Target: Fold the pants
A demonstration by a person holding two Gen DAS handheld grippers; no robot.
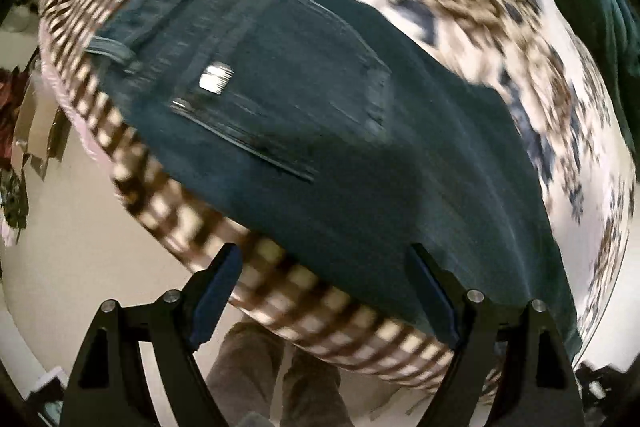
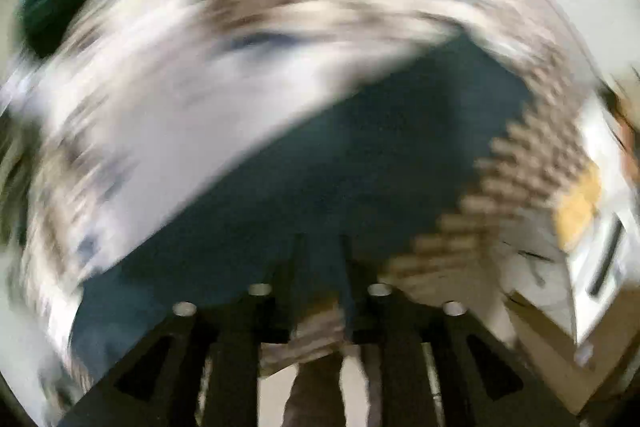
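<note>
Jeans (image 1: 320, 131) flat on patterned cloth (image 1: 500, 27), left gripper (image 1: 324, 267) jaws apart.

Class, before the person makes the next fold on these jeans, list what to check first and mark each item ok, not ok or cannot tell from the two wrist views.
1. Left gripper open, holding nothing: ok.
2. Right gripper nearly closed at the jeans edge; actual grip on denim: cannot tell, the view is blurred.
3. Jeans lie flat on the patterned bedspread, back pocket facing up: ok.
4. Jeans lie clear of the checked border: not ok, the waistband end overlaps it.
5. Leg ends aligned: cannot tell, out of view.
</note>
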